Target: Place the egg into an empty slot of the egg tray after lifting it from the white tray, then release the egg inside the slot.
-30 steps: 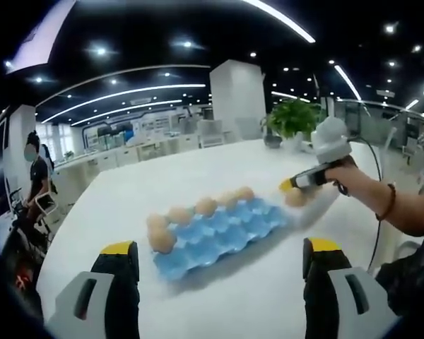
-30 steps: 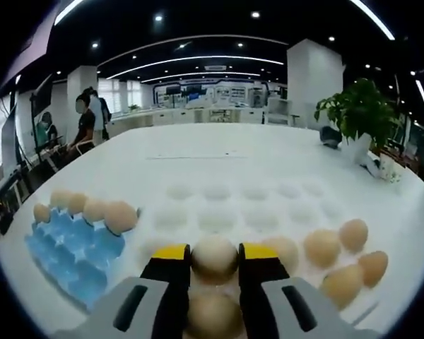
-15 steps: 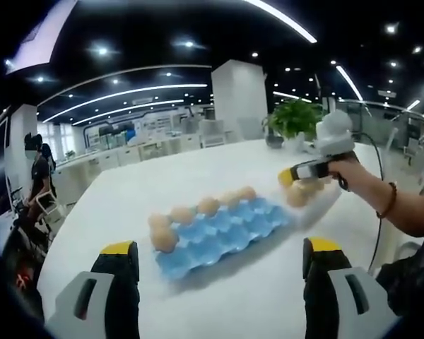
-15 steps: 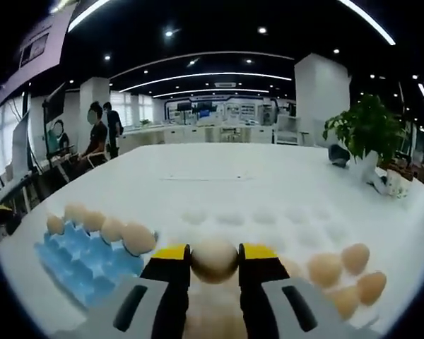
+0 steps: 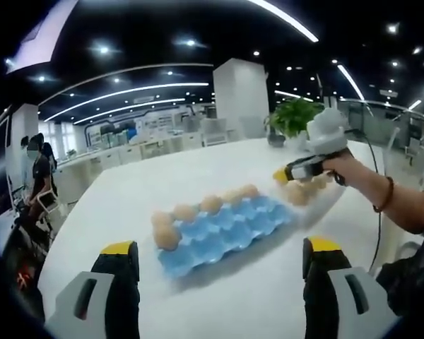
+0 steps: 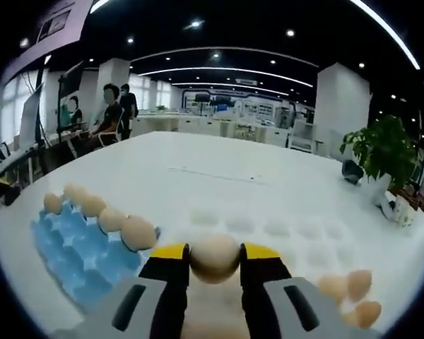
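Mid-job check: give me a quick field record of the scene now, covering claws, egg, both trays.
right claw: shut on egg, held above the white tray
left claw: open, empty
blue egg tray: eggs along one edge row, the other slots empty
white tray: a few eggs left at its right end
table: white

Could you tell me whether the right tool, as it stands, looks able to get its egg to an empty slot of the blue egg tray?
Probably yes: the right tool holds the egg above the table, and the blue egg tray has open slots with nothing between.
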`<state>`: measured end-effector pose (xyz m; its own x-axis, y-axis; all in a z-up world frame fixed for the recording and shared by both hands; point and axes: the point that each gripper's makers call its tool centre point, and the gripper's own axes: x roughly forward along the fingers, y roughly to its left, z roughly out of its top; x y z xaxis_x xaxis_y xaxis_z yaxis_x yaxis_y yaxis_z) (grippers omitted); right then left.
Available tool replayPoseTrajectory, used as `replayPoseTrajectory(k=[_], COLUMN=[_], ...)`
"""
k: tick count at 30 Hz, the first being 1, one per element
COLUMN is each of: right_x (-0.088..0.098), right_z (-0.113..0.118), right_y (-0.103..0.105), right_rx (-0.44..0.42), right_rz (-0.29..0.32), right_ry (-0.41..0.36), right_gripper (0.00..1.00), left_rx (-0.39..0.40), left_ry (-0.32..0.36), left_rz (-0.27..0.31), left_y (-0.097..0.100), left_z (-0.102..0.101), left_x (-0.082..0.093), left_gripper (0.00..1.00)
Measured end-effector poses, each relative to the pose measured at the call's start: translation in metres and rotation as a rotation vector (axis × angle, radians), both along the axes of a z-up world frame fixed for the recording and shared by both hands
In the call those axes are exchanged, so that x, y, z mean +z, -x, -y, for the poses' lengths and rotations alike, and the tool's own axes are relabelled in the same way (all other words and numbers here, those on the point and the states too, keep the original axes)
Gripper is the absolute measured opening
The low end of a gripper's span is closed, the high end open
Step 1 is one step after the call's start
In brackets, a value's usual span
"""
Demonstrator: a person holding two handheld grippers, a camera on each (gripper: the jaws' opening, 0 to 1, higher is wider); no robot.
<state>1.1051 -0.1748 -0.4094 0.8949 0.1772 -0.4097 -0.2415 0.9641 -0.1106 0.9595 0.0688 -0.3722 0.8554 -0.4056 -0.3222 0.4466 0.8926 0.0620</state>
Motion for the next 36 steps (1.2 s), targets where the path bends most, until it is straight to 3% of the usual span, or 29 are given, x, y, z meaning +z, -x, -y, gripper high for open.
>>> replayPoseTrajectory(k=[19, 26, 36], right_x=[0.001, 0.009, 0.014], right_z=[0.004, 0.003, -0.011], right_y=[0.002, 0.006, 0.01], right_rx=[-0.031, -0.024, 0.011], right_rz=[0.002, 0.029, 0.022], right_ry=[-0.134, -0.135, -0.133], right_gripper=[0.28, 0.28, 0.28], left_rx=[0.01, 0.015, 0.007], left_ry=[-0.007, -0.009, -0.011], left_rz=[-0.006, -0.002, -0.003], left_y=[0.001, 0.003, 0.004], left_z=[-0.003, -0.005, -0.004], left_x=[-0.003, -0.001, 0.0], left_gripper=[0.98, 0.98, 0.98])
